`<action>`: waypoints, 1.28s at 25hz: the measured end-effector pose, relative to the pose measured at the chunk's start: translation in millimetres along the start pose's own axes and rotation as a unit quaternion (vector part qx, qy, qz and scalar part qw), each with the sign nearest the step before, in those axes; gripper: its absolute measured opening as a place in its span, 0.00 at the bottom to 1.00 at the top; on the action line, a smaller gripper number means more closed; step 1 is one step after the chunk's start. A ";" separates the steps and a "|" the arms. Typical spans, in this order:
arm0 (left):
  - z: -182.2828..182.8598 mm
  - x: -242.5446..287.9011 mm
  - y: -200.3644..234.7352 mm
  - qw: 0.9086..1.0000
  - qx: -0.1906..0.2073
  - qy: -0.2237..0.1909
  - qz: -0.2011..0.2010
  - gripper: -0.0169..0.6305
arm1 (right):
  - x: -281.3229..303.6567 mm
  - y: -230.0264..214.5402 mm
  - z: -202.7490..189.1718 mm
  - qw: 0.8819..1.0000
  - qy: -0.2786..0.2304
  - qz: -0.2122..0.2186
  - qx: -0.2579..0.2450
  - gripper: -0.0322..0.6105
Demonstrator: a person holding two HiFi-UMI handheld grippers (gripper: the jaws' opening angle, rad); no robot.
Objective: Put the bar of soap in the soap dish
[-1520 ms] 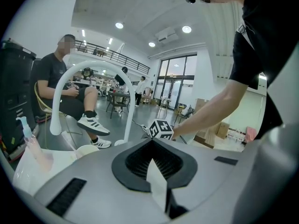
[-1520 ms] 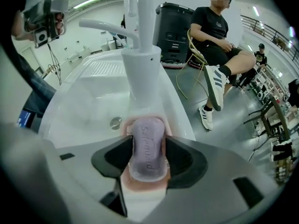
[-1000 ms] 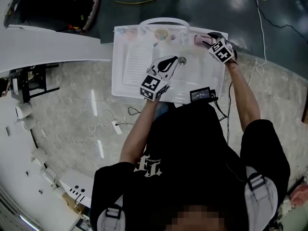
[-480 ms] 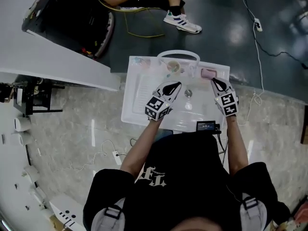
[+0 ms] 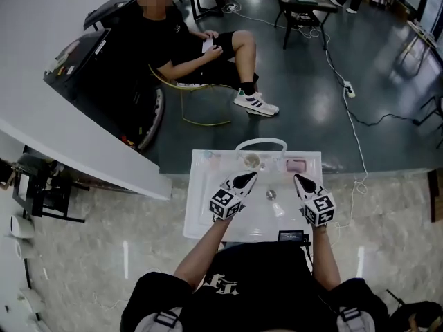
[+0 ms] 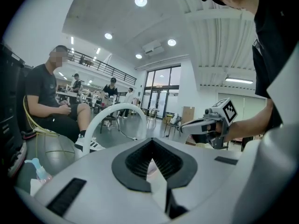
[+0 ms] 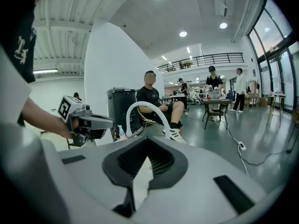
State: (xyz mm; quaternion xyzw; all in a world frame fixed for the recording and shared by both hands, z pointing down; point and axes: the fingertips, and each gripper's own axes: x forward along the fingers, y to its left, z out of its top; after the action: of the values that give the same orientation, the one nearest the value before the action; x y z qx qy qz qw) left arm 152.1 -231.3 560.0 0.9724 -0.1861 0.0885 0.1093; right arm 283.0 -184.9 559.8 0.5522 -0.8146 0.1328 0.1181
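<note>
The pink bar of soap (image 5: 296, 164) lies in the soap dish (image 5: 286, 165) at the back right corner of the white sink (image 5: 201, 213). My right gripper (image 5: 297, 177) hovers just in front of the dish, apart from the soap; its jaws have just been closing and are shut with nothing between them (image 7: 142, 171). The left gripper (image 5: 250, 175) hangs over the sink's middle, shut and empty (image 6: 152, 171). Each gripper shows in the other's view, level and raised: the right one (image 6: 187, 126), the left one (image 7: 110, 122).
A white arched faucet (image 5: 261, 142) stands at the sink's back edge, with a small cup (image 5: 252, 160) beside it and a drain (image 5: 271, 195) in the basin. A person sits on a chair (image 5: 187, 47) beyond. Cables cross the floor (image 5: 360, 116). A white counter (image 5: 83, 158) lies to the left.
The right gripper has drawn back from the soap dish, leaving the soap there, and its jaws have closed. Both grippers rose and pulled nearer the body. The head view lifted, showing more room.
</note>
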 end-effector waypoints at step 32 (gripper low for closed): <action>15.2 -9.6 23.2 0.999 0.004 -0.017 -0.028 0.04 | 7.6 13.2 -3.3 0.999 -0.004 -0.040 -0.001 0.06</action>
State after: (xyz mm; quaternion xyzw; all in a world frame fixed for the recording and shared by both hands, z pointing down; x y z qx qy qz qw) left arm 136.4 -252.7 547.5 0.9790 -0.1601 0.0699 0.1052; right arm 268.1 -185.6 564.3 0.5850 -0.7923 0.1248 0.1202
